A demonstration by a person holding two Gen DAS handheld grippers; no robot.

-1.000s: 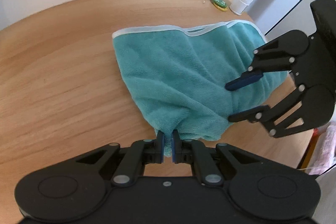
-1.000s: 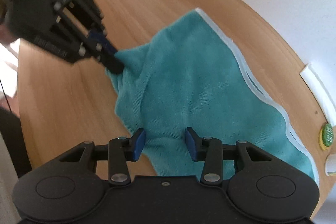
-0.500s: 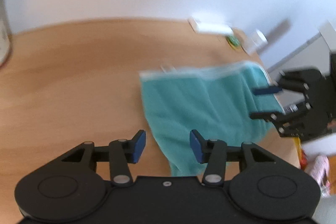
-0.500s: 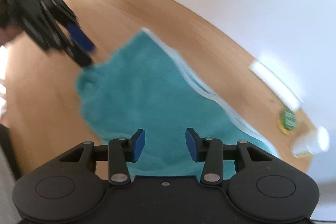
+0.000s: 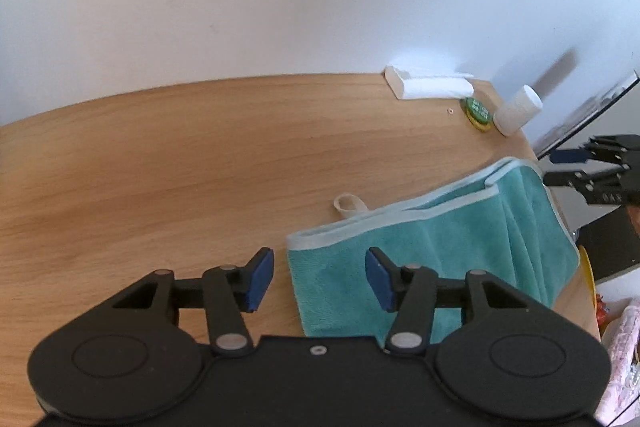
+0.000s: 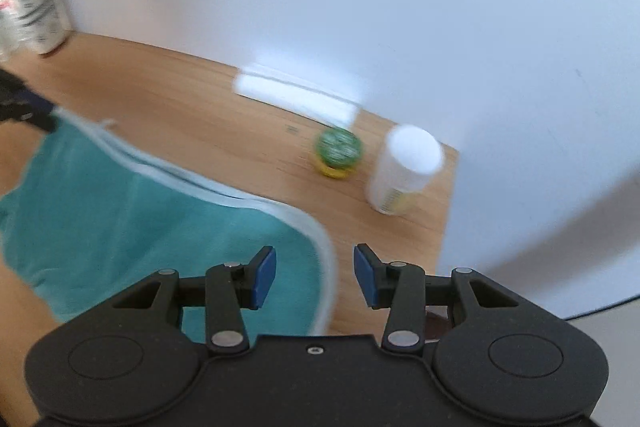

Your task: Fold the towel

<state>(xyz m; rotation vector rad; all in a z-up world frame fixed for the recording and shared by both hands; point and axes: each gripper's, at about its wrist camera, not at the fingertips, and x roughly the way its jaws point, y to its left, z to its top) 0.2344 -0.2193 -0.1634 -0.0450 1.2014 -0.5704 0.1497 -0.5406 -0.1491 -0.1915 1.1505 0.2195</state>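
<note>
Left tongs (image 5: 320, 277) have just been opening: a second ago they pinched the towel's near corner, now the pads stand apart with nothing pressed between them, only the towel (image 5: 440, 259) edge lying below the gap. They've pulled back and sit off its left end. Right tongs (image 6: 315, 273) are apart too, holding nothing, and have swung out to the towel's far right end, over its white hem. Towel lies flat on the surface (image 5: 180, 167), doubled over, two hem layers stacked along the far edge, hanging loop (image 5: 349, 205) poking out. It was a bunched heap a second ago. My read: one fold is laid and released; both tongs are repositioning at opposite ends, likely for the next fold.
</note>
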